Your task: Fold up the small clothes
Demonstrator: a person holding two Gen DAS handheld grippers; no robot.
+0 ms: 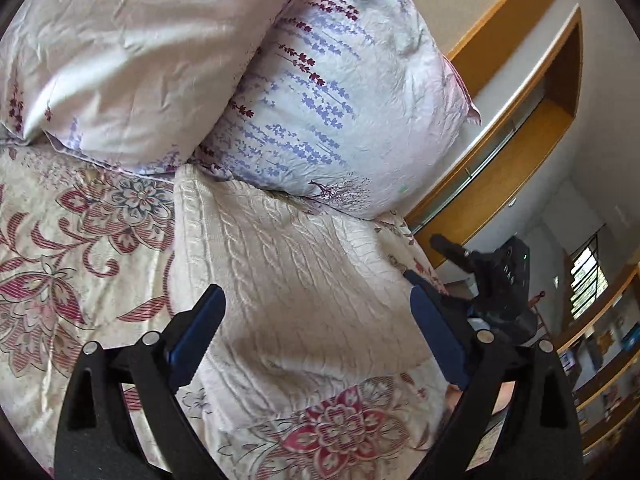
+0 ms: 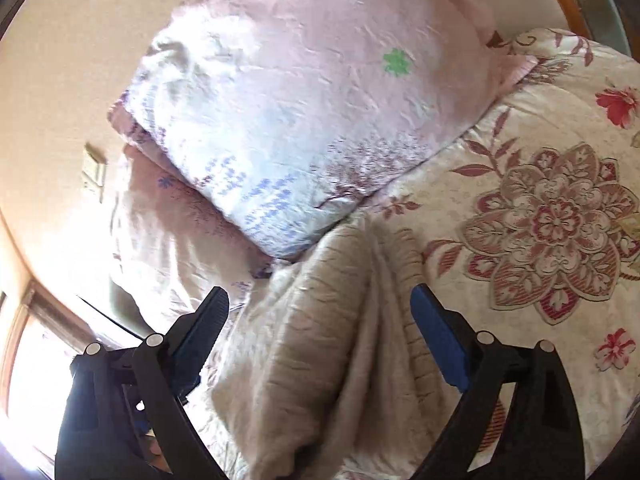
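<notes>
A cream cable-knit garment (image 1: 288, 276) lies flat on the floral bedspread (image 1: 72, 248), its far end against a pillow. My left gripper (image 1: 316, 300) is open and empty, its blue pads (image 1: 200, 336) spread above the knit. In the right wrist view the same garment (image 2: 332, 320) lies creased lengthwise on the bedspread (image 2: 540, 220). My right gripper (image 2: 320, 300) is open and empty just above it. The right gripper's body (image 1: 500, 280) shows at the bed's right side in the left wrist view.
Two pale lavender-print pillows (image 1: 332, 92) (image 1: 132, 52) lie at the head of the bed; they also show in the right wrist view (image 2: 304, 92). A wooden headboard shelf (image 1: 520, 148) runs on the right. A wall with a switch plate (image 2: 94, 172) is on the left.
</notes>
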